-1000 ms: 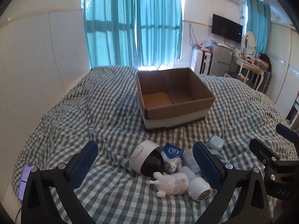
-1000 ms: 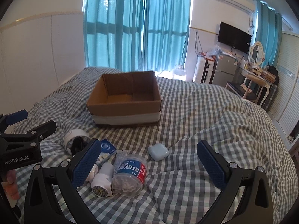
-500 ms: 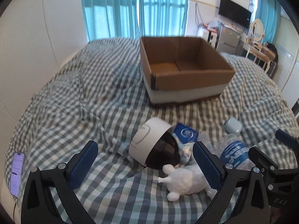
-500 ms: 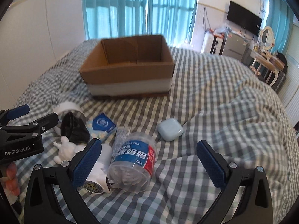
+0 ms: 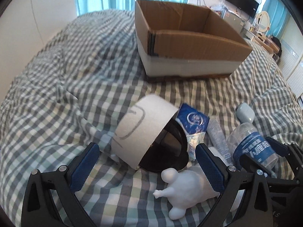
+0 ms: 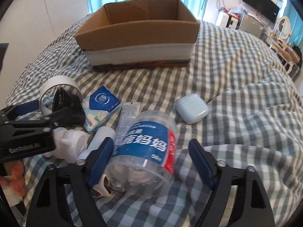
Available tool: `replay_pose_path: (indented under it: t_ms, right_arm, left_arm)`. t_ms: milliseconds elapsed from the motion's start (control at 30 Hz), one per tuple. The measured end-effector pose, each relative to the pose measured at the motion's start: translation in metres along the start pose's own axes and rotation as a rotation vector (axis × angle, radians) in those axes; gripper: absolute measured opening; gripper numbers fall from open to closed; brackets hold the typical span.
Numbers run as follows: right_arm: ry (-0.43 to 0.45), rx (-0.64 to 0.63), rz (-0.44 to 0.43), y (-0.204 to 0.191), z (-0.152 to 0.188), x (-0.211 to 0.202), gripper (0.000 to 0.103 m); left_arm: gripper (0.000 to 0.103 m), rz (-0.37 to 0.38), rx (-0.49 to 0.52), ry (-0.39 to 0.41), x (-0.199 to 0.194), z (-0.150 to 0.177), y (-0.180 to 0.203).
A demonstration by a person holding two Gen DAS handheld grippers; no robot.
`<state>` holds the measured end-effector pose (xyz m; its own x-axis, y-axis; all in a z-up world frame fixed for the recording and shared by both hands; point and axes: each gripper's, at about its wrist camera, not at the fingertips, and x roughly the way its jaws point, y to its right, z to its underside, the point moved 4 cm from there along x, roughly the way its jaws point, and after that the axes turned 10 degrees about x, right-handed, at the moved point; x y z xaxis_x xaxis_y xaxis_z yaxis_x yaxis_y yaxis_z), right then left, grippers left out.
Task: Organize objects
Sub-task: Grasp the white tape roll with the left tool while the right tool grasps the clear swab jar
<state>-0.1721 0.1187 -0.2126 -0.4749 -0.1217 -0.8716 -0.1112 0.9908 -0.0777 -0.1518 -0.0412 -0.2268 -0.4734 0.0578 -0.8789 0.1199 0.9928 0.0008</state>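
An open cardboard box (image 5: 189,43) (image 6: 140,36) stands on the checked bed. In front of it lie a white paper ring over a black round object (image 5: 145,132) (image 6: 58,94), a blue tissue pack (image 5: 193,123) (image 6: 103,106), a tube (image 5: 217,134), a white toy figure (image 5: 187,183) (image 6: 70,141), a clear jar with a blue label (image 6: 145,147) (image 5: 251,147) and a pale blue earbud case (image 6: 191,109) (image 5: 245,112). My left gripper (image 5: 145,162) is open around the ring's near side. My right gripper (image 6: 151,158) is open with the jar between its fingers.
Curtains and a white wall lie behind the bed. A TV, fridge and dressing table stand at the far right. A white bottle (image 6: 100,136) lies beside the jar under my right gripper's left finger.
Both grippers have moved forward and down toward the pile. The left now frames the paper ring and the right now frames the jar, with its fingers closer together.
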Motion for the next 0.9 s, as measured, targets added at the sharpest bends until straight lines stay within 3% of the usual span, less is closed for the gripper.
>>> replay_pose_path:
  t_ms: [133, 233, 467, 533, 800, 900]
  right_arm:
    - [-0.002, -0.006, 0.000, -0.002, 0.001, 0.000, 0.069]
    - [0.006, 0.007, -0.008, 0.001, 0.001, -0.004, 0.067]
    - [0.034, 0.012, -0.018, 0.004, 0.001, -0.016, 0.064]
    - [0.044, 0.014, -0.022, 0.004, 0.002, -0.019, 0.063]
    - [0.094, 0.019, -0.040, 0.007, 0.005, -0.041, 0.060]
    - [0.112, 0.019, -0.047, 0.007, 0.006, -0.048, 0.060]
  left_arm:
    - [0.101, 0.052, -0.054, -0.053, 0.012, 0.004, -0.007]
    - [0.094, 0.077, -0.064, -0.047, 0.010, 0.006, -0.008]
    - [0.067, 0.087, -0.066, -0.038, -0.002, 0.015, -0.008]
    - [0.052, 0.086, -0.083, -0.036, -0.007, 0.019, -0.012]
    - [0.023, 0.119, -0.092, -0.023, -0.023, 0.023, -0.015]
    - [0.014, 0.097, -0.066, 0.003, -0.033, 0.024, -0.011]
